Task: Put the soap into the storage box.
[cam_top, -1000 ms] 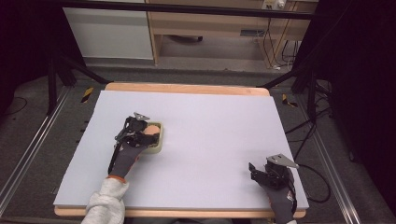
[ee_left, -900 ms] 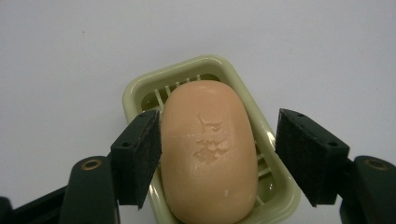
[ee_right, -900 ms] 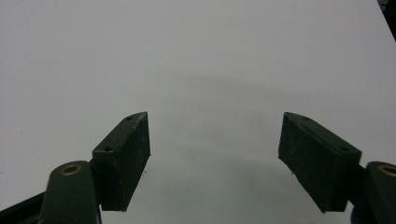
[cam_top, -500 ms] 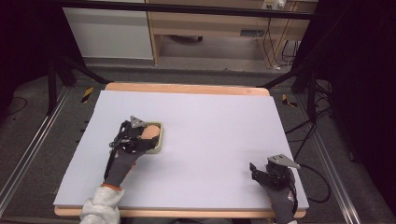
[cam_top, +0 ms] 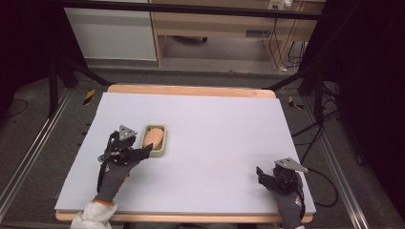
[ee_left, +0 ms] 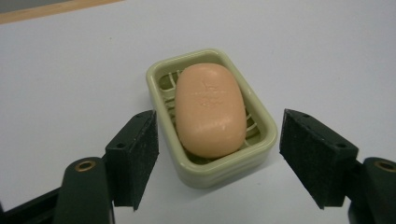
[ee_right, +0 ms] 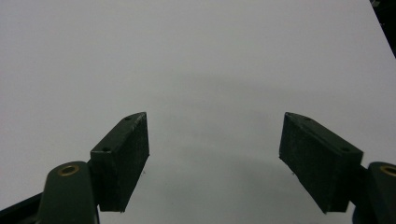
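Peach-coloured soap bar [ee_left: 210, 110], one, lying flat in pale green soap dish [ee_left: 163, 75], one; dish sits on white table [cam_top: 224, 133] toward left edge, about midway between front and back. Bar rests on dish's ribs, likely so it drains. Left tongs [cam_top: 145, 153]: one pair, jaws just been opening, now spread either side of dish's near end, touching nothing; looks like release after setting down. Right tongs [cam_top: 264, 174]: one pair, spread, empty, parked near front right corner, out of way.
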Tool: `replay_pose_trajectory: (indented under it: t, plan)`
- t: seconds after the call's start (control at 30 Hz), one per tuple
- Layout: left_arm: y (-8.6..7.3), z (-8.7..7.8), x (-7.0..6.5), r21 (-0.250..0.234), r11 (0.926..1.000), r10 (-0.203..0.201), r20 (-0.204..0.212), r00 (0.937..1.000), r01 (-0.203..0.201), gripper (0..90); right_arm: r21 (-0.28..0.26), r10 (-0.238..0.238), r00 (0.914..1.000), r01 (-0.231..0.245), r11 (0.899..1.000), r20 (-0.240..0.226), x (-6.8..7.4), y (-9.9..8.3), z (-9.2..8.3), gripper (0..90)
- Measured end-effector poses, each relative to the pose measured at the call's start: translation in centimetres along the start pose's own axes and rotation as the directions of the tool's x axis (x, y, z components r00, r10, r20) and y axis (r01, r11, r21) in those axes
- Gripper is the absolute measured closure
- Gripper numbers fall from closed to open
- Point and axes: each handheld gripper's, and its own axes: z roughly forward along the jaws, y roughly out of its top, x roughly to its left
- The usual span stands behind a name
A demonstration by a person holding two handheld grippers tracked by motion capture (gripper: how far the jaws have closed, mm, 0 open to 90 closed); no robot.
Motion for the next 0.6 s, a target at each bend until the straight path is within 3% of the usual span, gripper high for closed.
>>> replay_pose_trajectory:
  t: [0.23, 0.43, 0.6]
  plan:
    - [-2.3, -1.1, 1.2, -0.044, 0.9987, -0.025, -0.032, 0.9992, 0.024, 26.6, 0.002, 0.003, 1.0, -0.003, 1.0, 0.007, -0.1, 0.0, 0.0, 24.0]
    - [-4.1, -1.7, 1.9, -0.047, 0.9986, -0.028, -0.049, 0.9984, 0.025, 25.6, 0.003, 0.009, 0.9999, -0.009, 1.0, 0.008, -0.3, 0.0, 0.0, 23.8]
    - [-5.4, -1.7, 2.5, -0.014, 0.9998, -0.015, -0.055, 0.9984, 0.015, 24.7, 0.007, 0.013, 0.9998, -0.013, 1.0, 0.016, -0.5, -0.1, 0.1, 23.7]
